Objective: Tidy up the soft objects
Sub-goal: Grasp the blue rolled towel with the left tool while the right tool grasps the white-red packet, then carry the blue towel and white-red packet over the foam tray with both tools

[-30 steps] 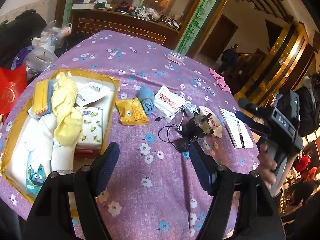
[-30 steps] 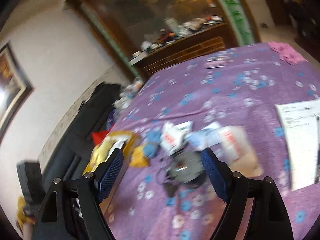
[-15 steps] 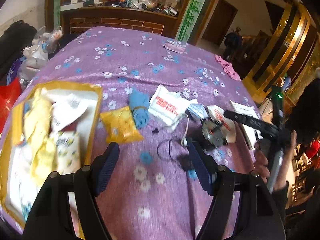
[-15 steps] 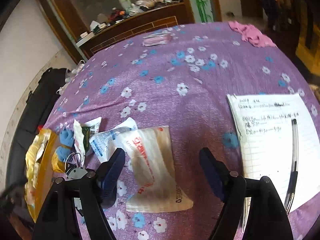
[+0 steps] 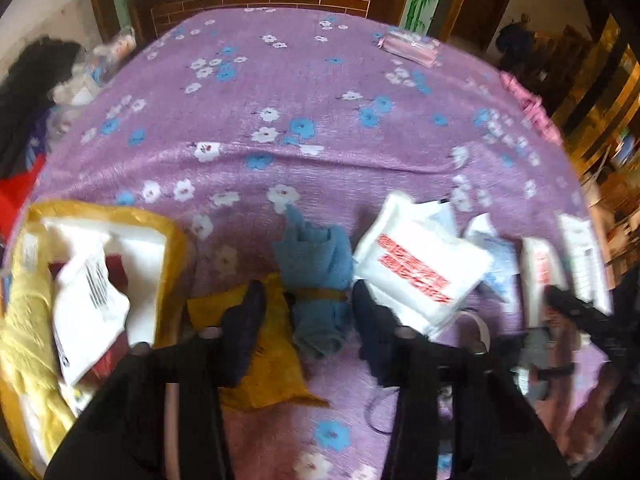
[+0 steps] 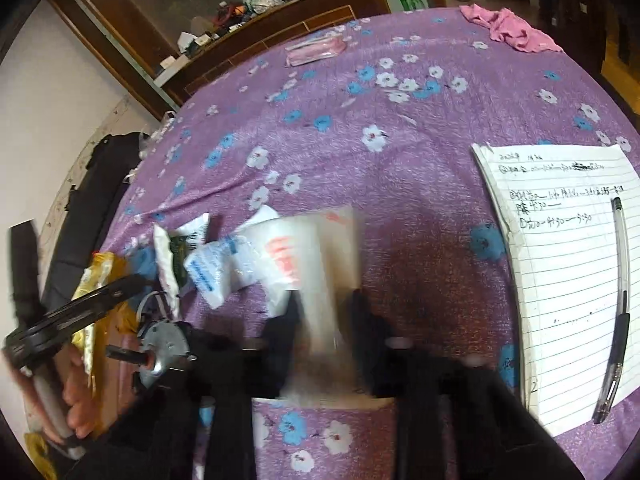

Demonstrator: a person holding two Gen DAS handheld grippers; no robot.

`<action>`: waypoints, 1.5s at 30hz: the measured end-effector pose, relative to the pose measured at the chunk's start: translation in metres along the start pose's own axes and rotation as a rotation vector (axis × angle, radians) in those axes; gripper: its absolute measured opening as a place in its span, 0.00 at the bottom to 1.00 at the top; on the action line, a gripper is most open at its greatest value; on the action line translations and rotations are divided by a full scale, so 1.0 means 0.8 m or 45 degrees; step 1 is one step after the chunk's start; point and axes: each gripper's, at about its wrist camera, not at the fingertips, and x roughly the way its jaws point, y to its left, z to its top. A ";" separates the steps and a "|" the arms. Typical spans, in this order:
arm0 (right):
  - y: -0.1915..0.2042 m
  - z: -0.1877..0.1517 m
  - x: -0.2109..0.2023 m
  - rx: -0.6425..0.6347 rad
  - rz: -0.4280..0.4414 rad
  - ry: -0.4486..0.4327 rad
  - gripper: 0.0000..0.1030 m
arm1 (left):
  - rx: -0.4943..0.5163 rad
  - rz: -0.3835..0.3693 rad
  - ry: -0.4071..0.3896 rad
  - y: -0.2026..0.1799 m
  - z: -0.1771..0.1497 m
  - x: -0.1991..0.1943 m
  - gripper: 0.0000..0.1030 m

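Your left gripper (image 5: 306,308) now low over blue cloth roll (image 5: 318,276), fingers spread either side, not clenched. Your right gripper (image 6: 322,320) has dropped onto clear plastic packet (image 6: 320,256), fingers straddling it; grip unclear through blur. Both pickups imminent; yellow-rimmed box (image 5: 168,240) at left.

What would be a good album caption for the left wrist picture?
Left gripper straddles a rolled blue cloth beside a yellow packet on the purple floral tablecloth.

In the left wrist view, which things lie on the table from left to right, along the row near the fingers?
Yellow-rimmed box → yellow packet → blue rolled cloth → white packet with red print → light blue packet.
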 end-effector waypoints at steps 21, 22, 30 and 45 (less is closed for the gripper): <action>0.012 -0.017 -0.045 -0.050 0.102 -0.254 0.15 | -0.109 -0.430 -0.179 0.016 -0.088 -0.112 0.21; 0.014 -0.019 -0.048 -0.061 0.110 -0.270 0.15 | -0.103 -0.432 -0.181 0.017 -0.097 -0.120 0.21; 0.028 -0.056 -0.087 -0.079 0.210 -0.347 0.15 | -0.101 -0.483 -0.192 0.036 -0.165 -0.161 0.22; 0.137 -0.166 -0.094 -0.161 0.507 -0.150 0.15 | -0.159 -0.515 -0.269 0.073 -0.194 -0.201 0.22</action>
